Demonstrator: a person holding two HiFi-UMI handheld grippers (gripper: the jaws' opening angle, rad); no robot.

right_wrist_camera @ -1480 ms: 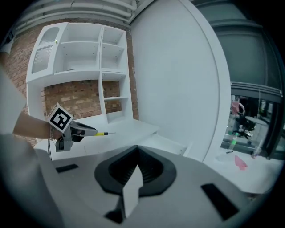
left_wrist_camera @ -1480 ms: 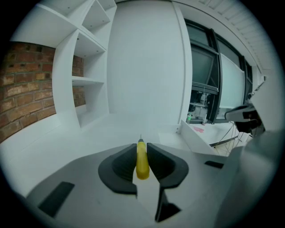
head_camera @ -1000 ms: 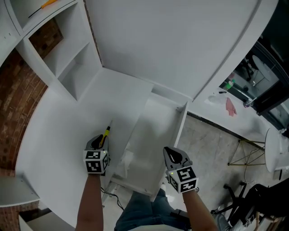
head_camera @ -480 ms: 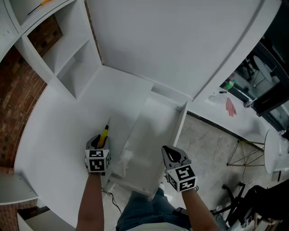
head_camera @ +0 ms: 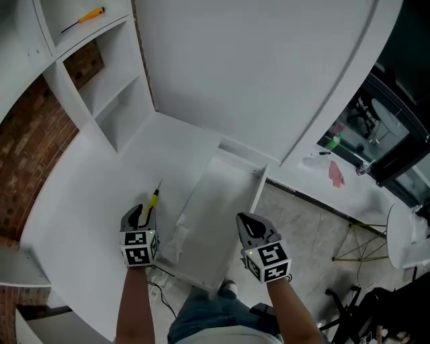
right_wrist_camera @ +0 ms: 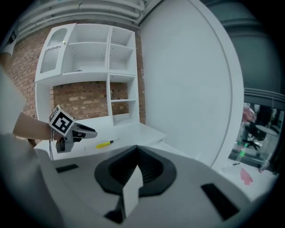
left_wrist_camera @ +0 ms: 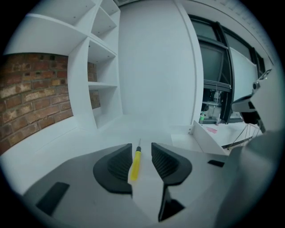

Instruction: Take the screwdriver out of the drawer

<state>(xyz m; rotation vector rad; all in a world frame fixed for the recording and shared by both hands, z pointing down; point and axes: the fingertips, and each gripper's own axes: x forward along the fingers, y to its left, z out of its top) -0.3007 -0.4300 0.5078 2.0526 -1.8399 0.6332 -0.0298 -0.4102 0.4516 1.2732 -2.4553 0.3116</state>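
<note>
The inside of the open drawer is white on white and hard to read. A white tabletop meets white shelves and a brick wall. The screwdriver, with a yellow handle and thin shaft, lies flat on the tabletop left of the drawer. It is just ahead of the left gripper, whose fingers have just been opening and stand clear of it. The right gripper fingers are closed, empty.

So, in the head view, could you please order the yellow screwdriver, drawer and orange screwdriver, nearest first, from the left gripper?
1. yellow screwdriver, on desk just ahead of the left gripper, its jaws just opened, gripping nothing
2. drawer, at right
3. orange screwdriver, top shelf
</note>
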